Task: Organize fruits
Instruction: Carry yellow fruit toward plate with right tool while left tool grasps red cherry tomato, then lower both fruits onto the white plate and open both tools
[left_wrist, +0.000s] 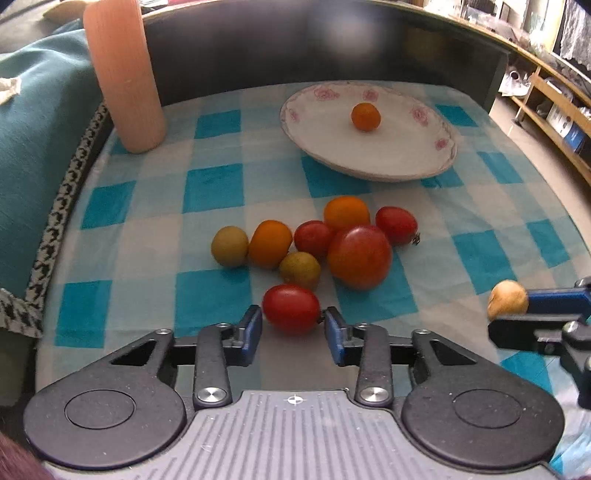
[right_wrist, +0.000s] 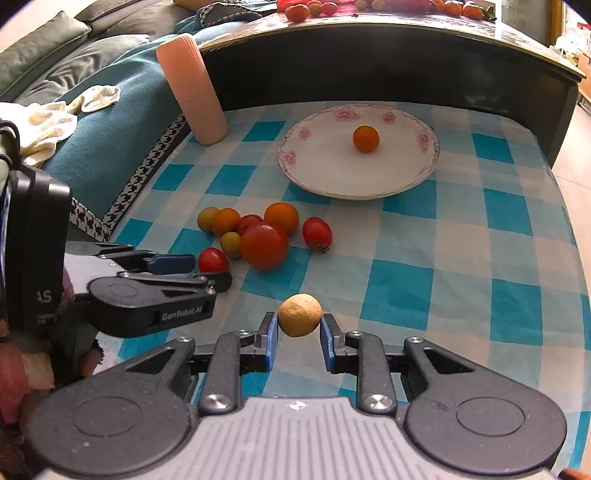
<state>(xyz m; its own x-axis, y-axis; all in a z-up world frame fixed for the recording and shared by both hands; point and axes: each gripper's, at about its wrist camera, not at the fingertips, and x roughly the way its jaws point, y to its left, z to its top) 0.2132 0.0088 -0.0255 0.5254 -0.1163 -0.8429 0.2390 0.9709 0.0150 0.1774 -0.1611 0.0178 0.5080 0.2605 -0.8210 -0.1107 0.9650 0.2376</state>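
Left gripper (left_wrist: 292, 320) pinching red tomato (left_wrist: 291, 309), lower centre of frame. Right gripper (right_wrist: 298, 330) clamped on tan fruit (right_wrist: 299, 314), lower centre. 1 orange fruit (right_wrist: 365, 138) on plate (right_wrist: 325, 181), upper centre.

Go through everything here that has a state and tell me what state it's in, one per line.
Left gripper: pads at a red tomato, which is on the cloth.
Right gripper: shut on a tan fruit, held above the cloth.
Plate: holds one orange fruit.
Pile: loose on the cloth.
Pink cylinder: upright.

Both wrist views look steeply down, sharing the plate (left_wrist: 369, 155)
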